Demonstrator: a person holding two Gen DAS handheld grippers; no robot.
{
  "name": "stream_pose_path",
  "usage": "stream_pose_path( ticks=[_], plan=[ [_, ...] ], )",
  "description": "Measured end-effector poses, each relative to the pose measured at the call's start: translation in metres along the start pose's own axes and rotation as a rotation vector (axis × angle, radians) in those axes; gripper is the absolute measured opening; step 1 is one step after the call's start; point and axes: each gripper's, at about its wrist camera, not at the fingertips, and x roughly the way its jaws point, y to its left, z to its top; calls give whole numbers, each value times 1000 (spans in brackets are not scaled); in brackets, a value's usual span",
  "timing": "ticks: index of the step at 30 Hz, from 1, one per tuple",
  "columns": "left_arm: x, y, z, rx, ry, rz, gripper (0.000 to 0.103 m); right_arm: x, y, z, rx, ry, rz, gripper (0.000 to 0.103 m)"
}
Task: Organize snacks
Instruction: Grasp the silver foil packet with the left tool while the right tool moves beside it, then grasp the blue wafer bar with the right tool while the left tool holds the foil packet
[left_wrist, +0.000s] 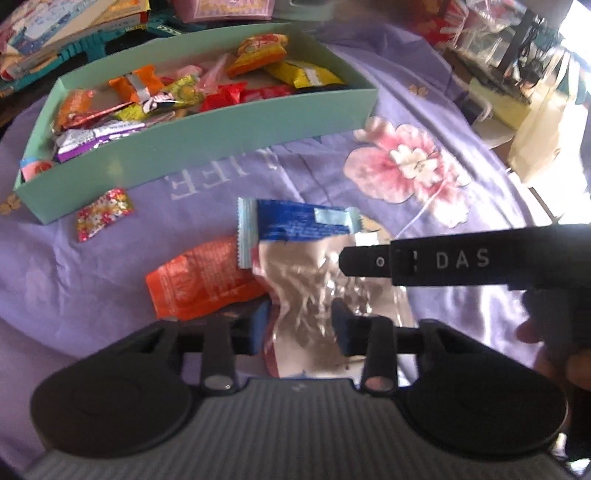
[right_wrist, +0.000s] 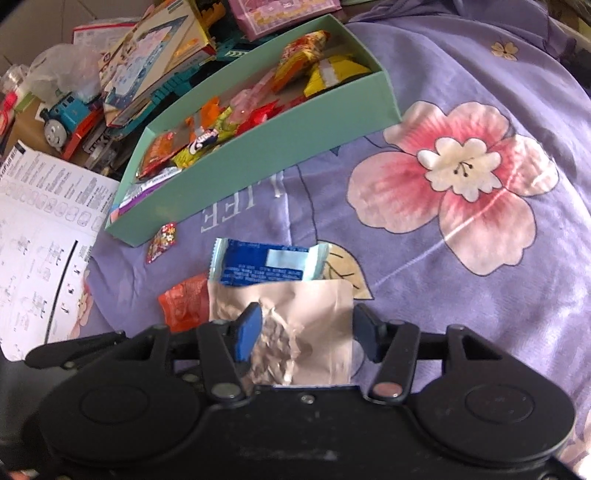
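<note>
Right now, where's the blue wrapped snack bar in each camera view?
Left wrist: blue snack bar lies centre, just above the silver packet.
Right wrist: blue snack bar lies left of centre, above the same silver packet.
Shared landmark: the green box up and left of it.

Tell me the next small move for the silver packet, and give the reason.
Probably close the left gripper on the silver packet. Its blue pads already sit either side of the packet's crinkled middle with a gap. The right gripper straddles the same packet, also open. The packet lies on the purple sheet, outside the green box holding the other snacks.
</note>
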Motion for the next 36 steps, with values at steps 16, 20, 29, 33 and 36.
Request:
stream_pose_path(
  ticks=[16,20,29,33,36],
  plan=[
    [6,-19,-8,90,9,-15,26,-10,-7,-11,-41,-23,-1,55],
    [-5,-22,-5,107,-46,-12,22,-13,-16,-7,24,-24,17,55],
    [-7,-16,1,12,-51,-107,14,-17,-24,-7,49,-37,-13,56],
    [4,-9,2,-54,-35,-100,29,-14,-17,-9,19,-30,-24,56],
    [17,-14,4,-26,-6,-56,38,-13,-10,-12,-15,-27,-38,56]
  ],
)
